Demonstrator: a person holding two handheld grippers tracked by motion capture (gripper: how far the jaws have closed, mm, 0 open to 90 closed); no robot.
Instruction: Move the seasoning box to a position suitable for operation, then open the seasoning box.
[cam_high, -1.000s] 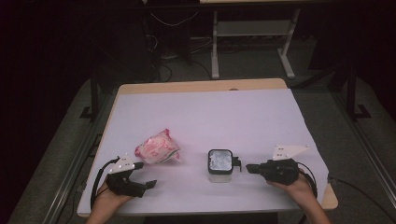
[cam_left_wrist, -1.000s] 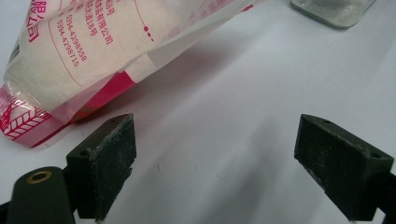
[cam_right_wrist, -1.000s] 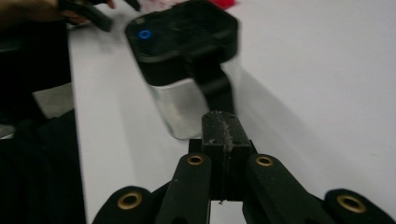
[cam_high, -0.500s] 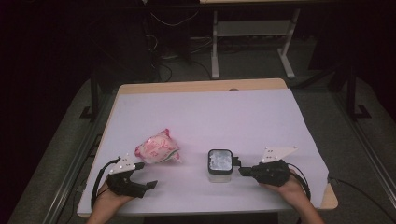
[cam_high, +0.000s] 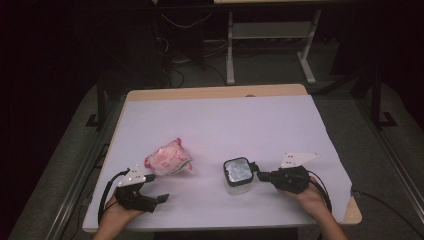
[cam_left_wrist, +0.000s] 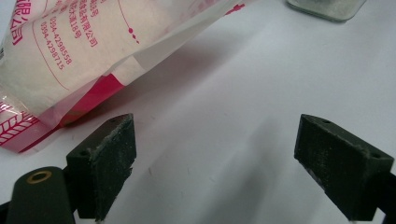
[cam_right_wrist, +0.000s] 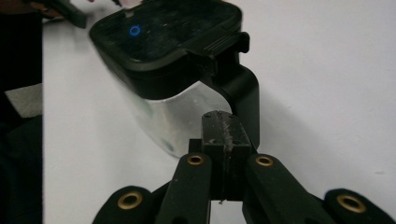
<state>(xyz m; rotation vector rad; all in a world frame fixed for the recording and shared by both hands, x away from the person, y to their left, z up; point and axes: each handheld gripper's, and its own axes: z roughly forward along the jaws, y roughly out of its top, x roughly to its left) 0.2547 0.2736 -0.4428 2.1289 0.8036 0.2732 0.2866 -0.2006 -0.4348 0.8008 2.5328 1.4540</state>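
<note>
The big white tabletop (cam_high: 220, 125) holds two things near the person. On the left lies a pink and white bag (cam_high: 168, 159) with white powder inside. Toward the right stands a clear jar (cam_high: 237, 175) with a dark lid on top and white stuff low inside. The right hand-held gripper (cam_high: 261, 175) is pinched on the jar's handle. The left hand-held gripper (cam_high: 157, 192) waits with jaws wide apart, just near the bag. It looks like getting-ready time: next, grab the bag.
</note>
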